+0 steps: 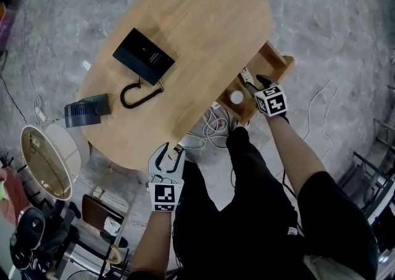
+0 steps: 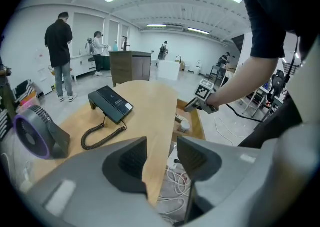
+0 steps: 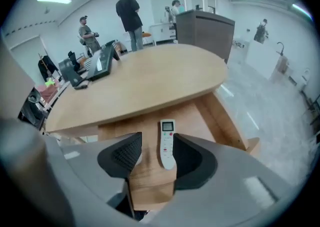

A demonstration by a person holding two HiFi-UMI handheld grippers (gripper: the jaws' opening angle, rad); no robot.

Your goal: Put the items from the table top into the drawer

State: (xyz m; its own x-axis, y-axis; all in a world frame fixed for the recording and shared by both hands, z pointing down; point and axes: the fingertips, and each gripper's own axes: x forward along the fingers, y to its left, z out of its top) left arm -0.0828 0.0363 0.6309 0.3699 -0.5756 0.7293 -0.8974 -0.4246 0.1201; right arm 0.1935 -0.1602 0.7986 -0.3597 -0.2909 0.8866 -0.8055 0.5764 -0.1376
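A black desk phone point(image 1: 143, 55) with its coiled cord point(image 1: 139, 94) lies on the oval wooden table point(image 1: 197, 20); a small dark fan point(image 1: 86, 111) stands at the table's left edge. The drawer point(image 1: 274, 63) stands pulled out at the table's right side. In it lie a white remote point(image 3: 167, 151) and a small white round item point(image 1: 236, 97). My right gripper point(image 1: 252, 84) hovers open over the drawer, the remote lying loose between its jaws point(image 3: 159, 157). My left gripper point(image 1: 170, 156) is open at the table's near edge, empty point(image 2: 161, 158). The phone point(image 2: 111, 103) and fan point(image 2: 35, 136) lie ahead of it.
White cables point(image 1: 213, 127) lie tangled on the floor under the table's near edge. A round gold-lined dish point(image 1: 43, 161) and dark gear stand at the lower left. Several people point(image 2: 59, 53) stand far off by counters.
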